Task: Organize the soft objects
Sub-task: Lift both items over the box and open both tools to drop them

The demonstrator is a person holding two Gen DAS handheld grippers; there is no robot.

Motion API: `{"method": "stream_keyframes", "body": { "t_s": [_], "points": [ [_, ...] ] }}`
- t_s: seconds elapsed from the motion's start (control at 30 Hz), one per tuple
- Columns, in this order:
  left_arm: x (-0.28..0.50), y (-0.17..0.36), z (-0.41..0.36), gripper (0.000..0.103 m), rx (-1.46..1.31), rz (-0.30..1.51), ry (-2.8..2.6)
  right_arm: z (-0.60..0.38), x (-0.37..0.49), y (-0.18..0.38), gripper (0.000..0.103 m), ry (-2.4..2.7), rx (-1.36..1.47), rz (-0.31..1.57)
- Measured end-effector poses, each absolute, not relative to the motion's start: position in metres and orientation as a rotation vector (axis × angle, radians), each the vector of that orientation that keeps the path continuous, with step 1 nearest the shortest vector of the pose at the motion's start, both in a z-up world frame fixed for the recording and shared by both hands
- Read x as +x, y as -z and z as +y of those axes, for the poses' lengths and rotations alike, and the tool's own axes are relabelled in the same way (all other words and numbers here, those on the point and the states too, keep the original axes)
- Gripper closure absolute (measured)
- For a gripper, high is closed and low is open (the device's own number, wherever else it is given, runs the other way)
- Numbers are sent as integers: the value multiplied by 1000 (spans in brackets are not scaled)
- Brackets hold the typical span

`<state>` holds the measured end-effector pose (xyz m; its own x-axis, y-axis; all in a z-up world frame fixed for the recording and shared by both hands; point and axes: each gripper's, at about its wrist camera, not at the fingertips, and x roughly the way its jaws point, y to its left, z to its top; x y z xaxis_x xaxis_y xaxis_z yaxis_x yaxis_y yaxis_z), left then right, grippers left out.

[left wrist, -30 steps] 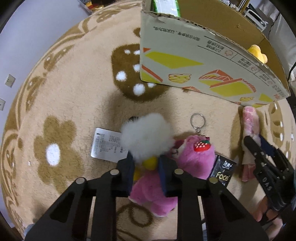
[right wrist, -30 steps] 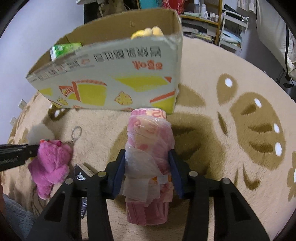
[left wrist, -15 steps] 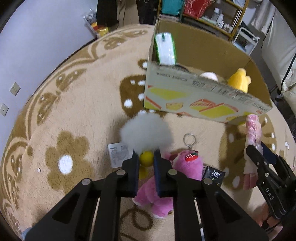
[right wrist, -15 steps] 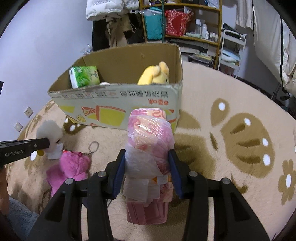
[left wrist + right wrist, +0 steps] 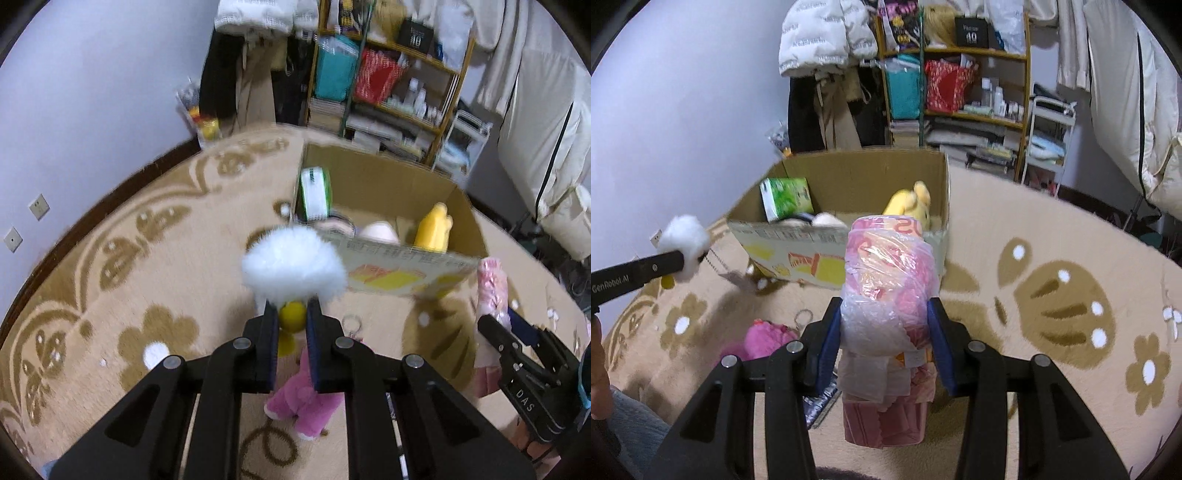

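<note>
Both tools are loaded and raised above the rug, so the step in hand looks like the carry toward the cardboard box (image 5: 849, 206), with the drop into it not yet done.

The left tool (image 5: 291, 321) is clamped on a white fluffy toy (image 5: 293, 266) with a yellow part pinched between the closed fingers; the toy hangs in the air just in front of the box's near wall, toward its left end. The right tool (image 5: 884, 339) is closed around a pink roll wrapped in clear plastic (image 5: 886, 295), held upright in front of the box's near wall, toward its right end.

Already inside the box are a green tissue pack (image 5: 785, 197) against the left wall, a yellow plush (image 5: 912, 205) toward the right, and a pale rounded item between them that is too blurred to name. A pink plush (image 5: 764, 338) with a keyring lies on the rug in front of the box, still to be collected.

The next move probably calls for taking each tool over the near wall, then opening it above a free part of the box floor; both loads are light and soft, so a short drop should do no harm.

The left wrist view shows the yellow part in the grip and the right tool beside the box; the right wrist view shows a paper tag dangling below the fluffy toy and the box's contents more sharply.
</note>
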<state>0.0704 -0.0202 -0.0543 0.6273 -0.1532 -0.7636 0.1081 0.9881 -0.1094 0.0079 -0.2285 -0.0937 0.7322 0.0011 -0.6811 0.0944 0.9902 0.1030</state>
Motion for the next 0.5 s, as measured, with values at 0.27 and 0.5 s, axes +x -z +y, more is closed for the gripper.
{"method": "stream_keyframes", "body": {
  "t_s": [0.27, 0.5],
  "points": [
    [51, 11, -19, 91, -52, 681, 153, -233, 3, 55, 55, 28, 169, 614],
    [56, -16, -36, 91, 20, 571, 199, -238, 12, 32, 55, 56, 158, 542]
  ]
}}
